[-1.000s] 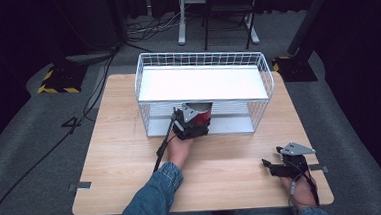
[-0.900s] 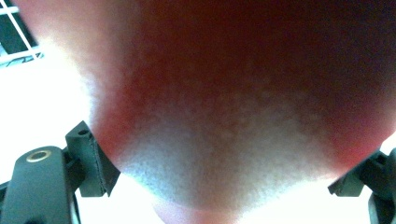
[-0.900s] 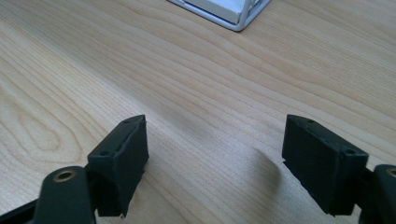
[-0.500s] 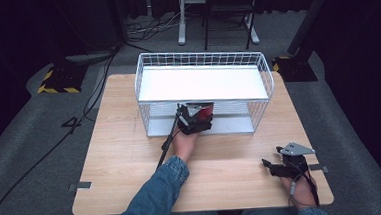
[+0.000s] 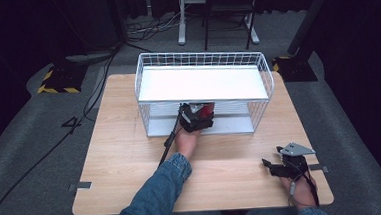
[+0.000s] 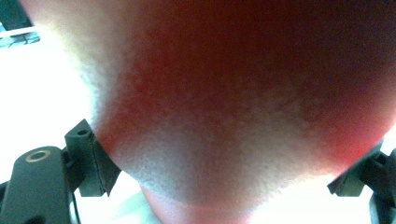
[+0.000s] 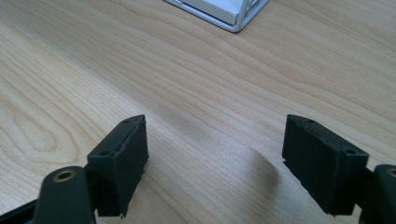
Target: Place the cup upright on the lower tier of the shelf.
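Observation:
My left gripper (image 5: 198, 117) reaches into the lower level of a white wire rack (image 5: 201, 59), just under its white top shelf (image 5: 202, 84). It is shut on a red rounded object (image 5: 208, 109). In the left gripper view this red object (image 6: 243, 102) is very close to the camera, sits between the two black jaws and hides what lies behind it. My right gripper (image 5: 270, 167) rests at the table's front right, pointing left. In the right gripper view it (image 7: 215, 126) stands open over bare wood with nothing between its fingers.
The rack stands at the back middle of the wooden table (image 5: 120, 142), and a corner of the rack (image 7: 233, 21) is ahead of the right gripper. A black cable (image 5: 167, 145) trails from the left gripper over the table. Dark floor with cables surrounds the table.
The left hand with the red object has shifted a little to the right and farther under the rack's top shelf. The right gripper has stayed where it was.

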The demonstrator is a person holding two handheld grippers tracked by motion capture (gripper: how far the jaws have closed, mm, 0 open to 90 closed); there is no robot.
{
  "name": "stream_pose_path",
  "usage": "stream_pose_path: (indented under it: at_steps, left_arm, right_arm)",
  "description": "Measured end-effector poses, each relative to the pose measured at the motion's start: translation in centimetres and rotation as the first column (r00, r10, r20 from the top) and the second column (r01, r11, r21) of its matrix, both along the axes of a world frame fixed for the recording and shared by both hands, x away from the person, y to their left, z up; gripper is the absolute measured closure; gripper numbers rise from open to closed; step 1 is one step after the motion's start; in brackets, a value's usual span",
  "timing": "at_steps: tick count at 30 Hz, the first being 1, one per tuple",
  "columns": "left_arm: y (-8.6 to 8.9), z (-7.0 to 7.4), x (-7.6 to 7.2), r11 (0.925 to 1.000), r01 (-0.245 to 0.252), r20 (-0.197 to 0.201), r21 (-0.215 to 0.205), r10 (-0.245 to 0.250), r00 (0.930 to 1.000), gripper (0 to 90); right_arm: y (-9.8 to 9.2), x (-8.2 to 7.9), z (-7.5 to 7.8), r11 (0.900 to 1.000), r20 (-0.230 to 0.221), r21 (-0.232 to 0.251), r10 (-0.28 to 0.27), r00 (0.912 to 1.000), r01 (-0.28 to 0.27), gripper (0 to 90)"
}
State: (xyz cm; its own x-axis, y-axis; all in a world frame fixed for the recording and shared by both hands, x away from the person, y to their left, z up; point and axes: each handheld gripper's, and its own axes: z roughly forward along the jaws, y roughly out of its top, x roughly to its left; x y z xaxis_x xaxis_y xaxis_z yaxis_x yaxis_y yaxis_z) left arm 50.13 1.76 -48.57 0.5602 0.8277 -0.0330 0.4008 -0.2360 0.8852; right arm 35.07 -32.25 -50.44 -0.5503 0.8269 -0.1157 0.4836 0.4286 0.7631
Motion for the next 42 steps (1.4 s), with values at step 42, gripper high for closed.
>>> stream_pose_path:
  at_steps: [42]
  left_arm:
    - [2.5, 1.3, -3.9, 0.9964, 0.006, 0.025, -0.084, -0.004, 0.9997, 0.0]
  right_arm:
    - [-0.1, 0.1, 0.0, 1.000, -0.010, 0.008, 0.003, 0.9999, -0.003, 22.8]
